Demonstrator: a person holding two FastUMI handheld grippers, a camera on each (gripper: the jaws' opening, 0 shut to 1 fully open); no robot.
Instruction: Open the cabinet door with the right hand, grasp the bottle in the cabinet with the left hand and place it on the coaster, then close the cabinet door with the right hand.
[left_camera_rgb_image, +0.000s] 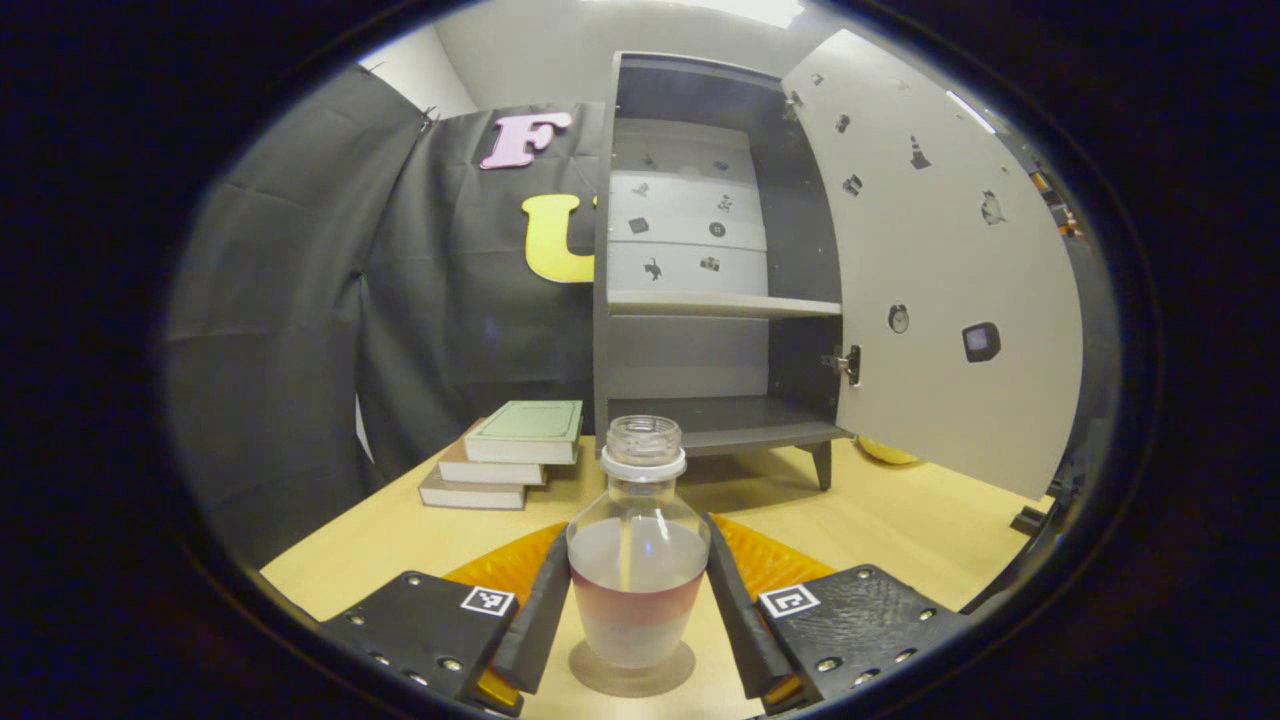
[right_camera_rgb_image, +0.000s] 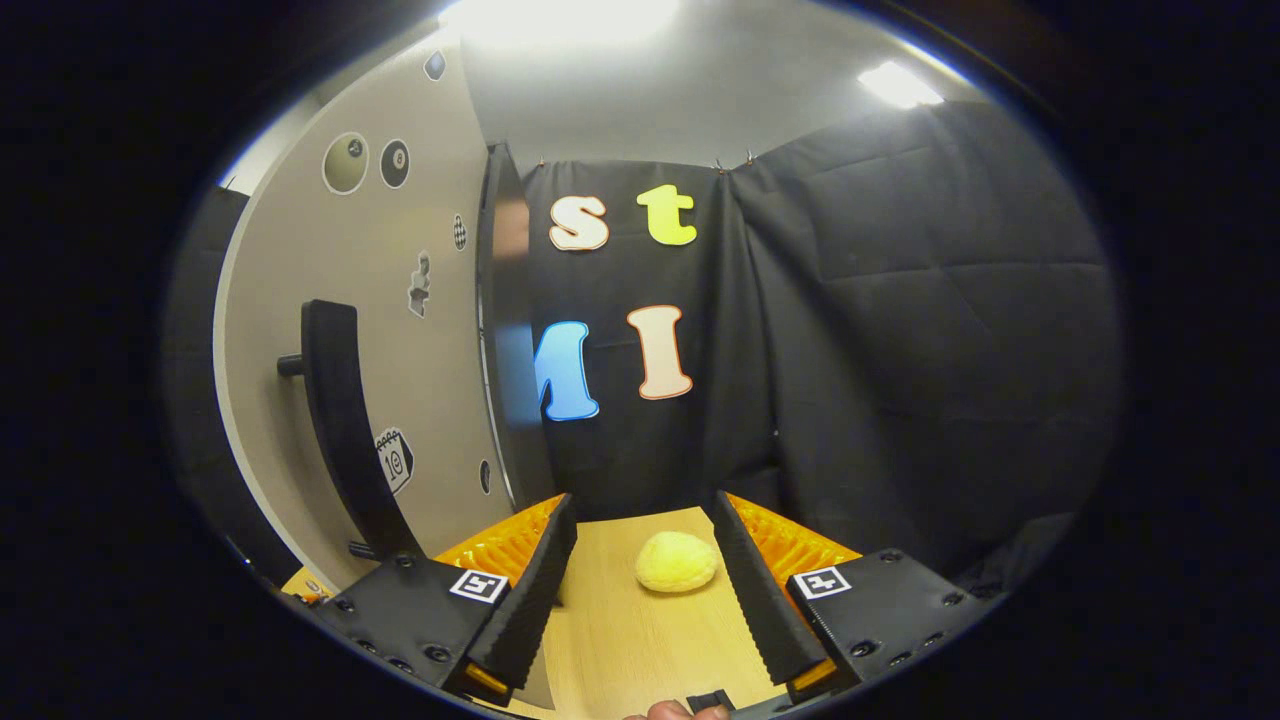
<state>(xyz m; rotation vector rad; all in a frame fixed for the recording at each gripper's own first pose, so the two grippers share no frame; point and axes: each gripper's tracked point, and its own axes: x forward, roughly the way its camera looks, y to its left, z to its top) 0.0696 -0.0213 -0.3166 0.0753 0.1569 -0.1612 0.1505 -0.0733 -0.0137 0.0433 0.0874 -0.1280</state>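
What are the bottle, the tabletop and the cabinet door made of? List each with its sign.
Clear capless bottle: transparent plastic or glass, glossy; liquid shows through.
Pale wooden tabletop: wood or wood-look laminate, smooth; faint grain.
Light grey cabinet door: painted board, probably, matte; flat, even colour, with stickers and a metal hinge.

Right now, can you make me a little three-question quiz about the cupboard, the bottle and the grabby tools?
1. True or false: the grey cabinet door stands open.
2. The clear capless plastic bottle stands on: A) the stacked books B) a round coaster C) the cabinet shelf.
3. What yellow thing lies between the right tool fingers?

Key: 1 true. 2 B. 3 A yellow sponge-like lump.
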